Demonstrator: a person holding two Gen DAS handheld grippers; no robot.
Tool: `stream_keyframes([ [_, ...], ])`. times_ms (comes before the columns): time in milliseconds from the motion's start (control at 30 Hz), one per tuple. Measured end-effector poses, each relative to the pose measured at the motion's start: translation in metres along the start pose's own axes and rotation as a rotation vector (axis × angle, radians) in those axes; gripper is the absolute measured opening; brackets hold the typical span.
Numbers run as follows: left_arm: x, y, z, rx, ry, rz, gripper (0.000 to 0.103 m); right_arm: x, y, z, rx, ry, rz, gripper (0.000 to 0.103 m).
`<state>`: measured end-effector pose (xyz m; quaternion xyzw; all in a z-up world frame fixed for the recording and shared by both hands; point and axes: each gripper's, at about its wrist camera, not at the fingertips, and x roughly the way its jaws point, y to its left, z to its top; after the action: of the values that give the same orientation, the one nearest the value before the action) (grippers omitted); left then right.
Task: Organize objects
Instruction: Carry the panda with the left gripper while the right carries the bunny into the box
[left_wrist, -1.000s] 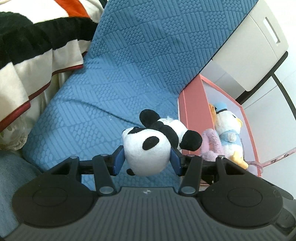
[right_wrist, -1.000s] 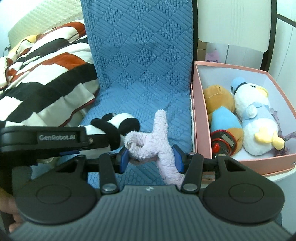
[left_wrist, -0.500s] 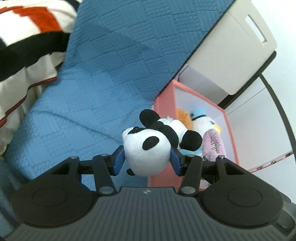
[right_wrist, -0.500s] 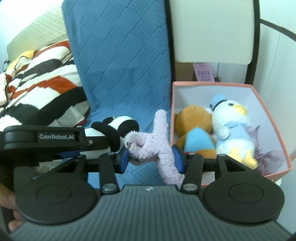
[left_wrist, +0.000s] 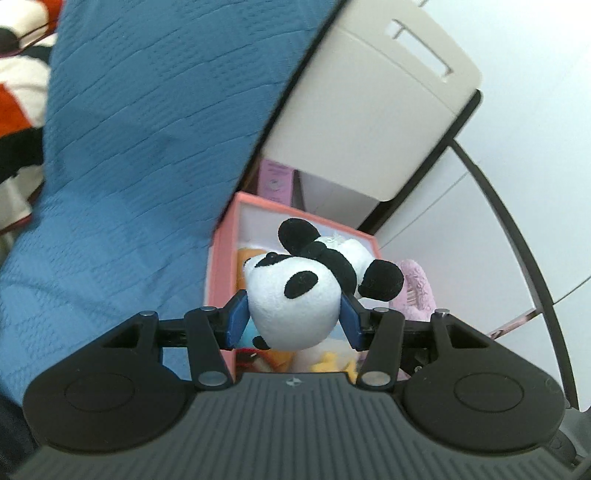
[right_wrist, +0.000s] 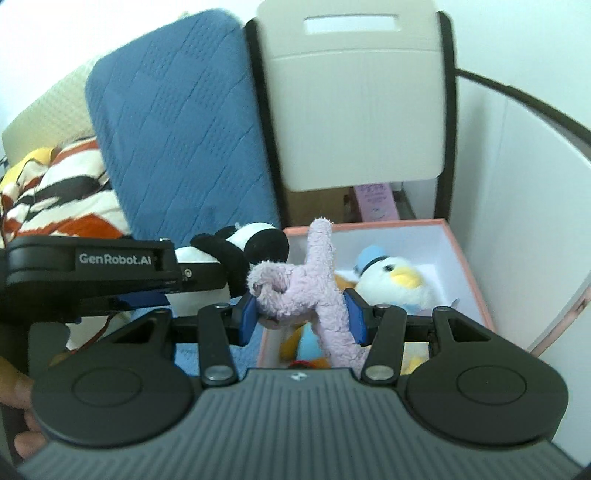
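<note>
My left gripper is shut on a black-and-white panda plush, held in the air over the near left part of a pink box. The panda also shows at the left of the right wrist view, beside the left gripper's black body. A fuzzy lilac plush is clamped in my right gripper, which hangs above the box's near edge. Inside lie a white duck plush with a blue hat and an orange plush, partly hidden.
A blue quilted sofa cushion runs along the box's left side. A beige chair back with a black frame stands behind the box. A striped blanket lies far left. White panels bound the right side. A person's fingers show at bottom left.
Both grippers have risen and moved from above the blue cushion to over the pink box, each keeping its plush. The box now sits under the toys in both views.
</note>
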<state>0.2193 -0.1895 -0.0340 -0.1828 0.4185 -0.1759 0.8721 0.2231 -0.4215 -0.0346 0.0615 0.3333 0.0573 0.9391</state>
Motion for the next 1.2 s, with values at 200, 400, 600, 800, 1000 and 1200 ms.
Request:
stream_keyframes([
  [200,0.021,-0.037,0.007,0.062,0.009,-0.015,0.058,-0.004,-0.037,0.01,0.036,-0.029,-0.043,0.052],
  [400,0.052,-0.059,0.002,0.093,0.041,-0.017,0.058,0.003,-0.071,0.008,0.076,-0.023,-0.077,0.052],
  [600,0.09,-0.07,-0.009,0.114,0.077,-0.005,0.058,0.019,-0.102,-0.001,0.105,0.001,-0.097,0.052],
  [800,0.126,-0.07,-0.02,0.138,0.115,0.035,0.058,0.047,-0.124,-0.019,0.116,0.068,-0.116,0.052],
  [1000,0.164,-0.056,-0.04,0.161,0.179,0.082,0.058,0.073,-0.129,-0.045,0.111,0.129,-0.139,0.052],
  [1200,0.181,-0.045,-0.055,0.18,0.224,0.101,0.059,0.092,-0.139,-0.066,0.131,0.174,-0.178,0.052],
])
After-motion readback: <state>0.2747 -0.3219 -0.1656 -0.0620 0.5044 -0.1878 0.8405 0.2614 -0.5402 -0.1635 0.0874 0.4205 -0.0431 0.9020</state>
